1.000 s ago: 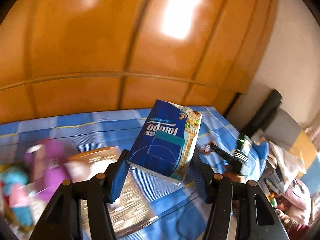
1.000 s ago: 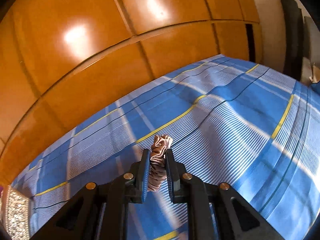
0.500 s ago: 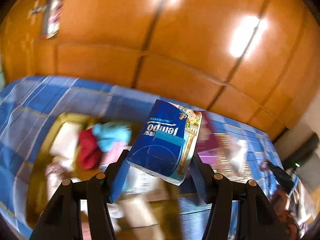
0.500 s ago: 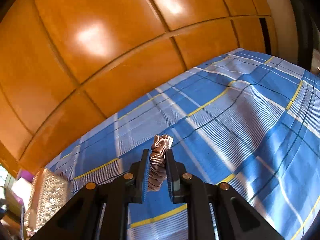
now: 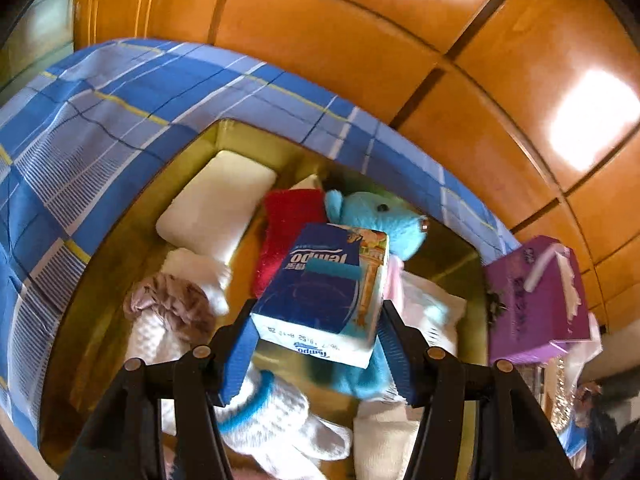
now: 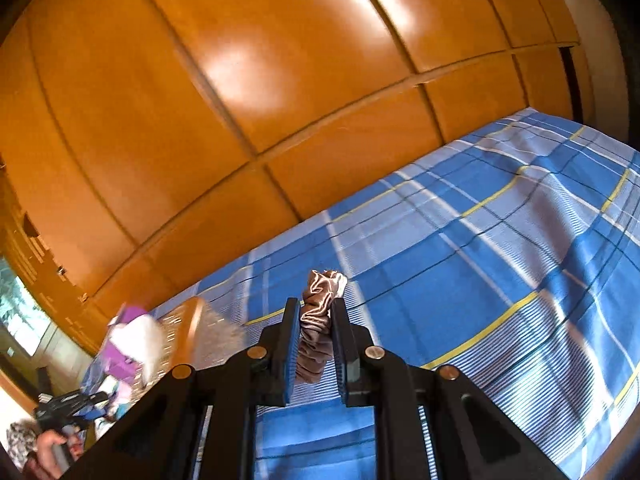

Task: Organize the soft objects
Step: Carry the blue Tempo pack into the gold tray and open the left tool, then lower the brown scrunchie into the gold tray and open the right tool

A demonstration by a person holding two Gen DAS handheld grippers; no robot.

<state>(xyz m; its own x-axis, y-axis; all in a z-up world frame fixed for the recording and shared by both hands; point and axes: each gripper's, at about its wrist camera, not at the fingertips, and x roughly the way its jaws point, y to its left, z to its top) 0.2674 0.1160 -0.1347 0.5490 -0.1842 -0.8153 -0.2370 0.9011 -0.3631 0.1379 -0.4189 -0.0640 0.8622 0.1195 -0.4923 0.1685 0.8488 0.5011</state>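
Observation:
My left gripper (image 5: 316, 320) is shut on a blue Tempo tissue pack (image 5: 324, 292), held above a gold-lined box (image 5: 240, 136) on the bed. Inside the box lie a white pillow-like pad (image 5: 216, 204), a red plush cloth (image 5: 286, 224), a light-blue teddy bear (image 5: 380, 216), a brown satin scrunchie (image 5: 172, 300) and white socks (image 5: 280, 412). In the right wrist view my right gripper (image 6: 316, 332) is shut on a second brown satin scrunchie (image 6: 318, 320), held above the blue plaid bedsheet (image 6: 500, 260).
A purple tissue box (image 5: 536, 300) stands right of the gold box, also seen blurred as the purple box (image 6: 128, 340) in the right wrist view. Orange wooden wardrobe panels (image 6: 240, 100) rise behind the bed. A person's hand (image 6: 48, 452) holds a dark object at the lower left.
The left gripper swung left and downward with the tissue pack, from over the sheet to above the gold box. The right gripper rose and turned left with the scrunchie, bringing the purple box into view.

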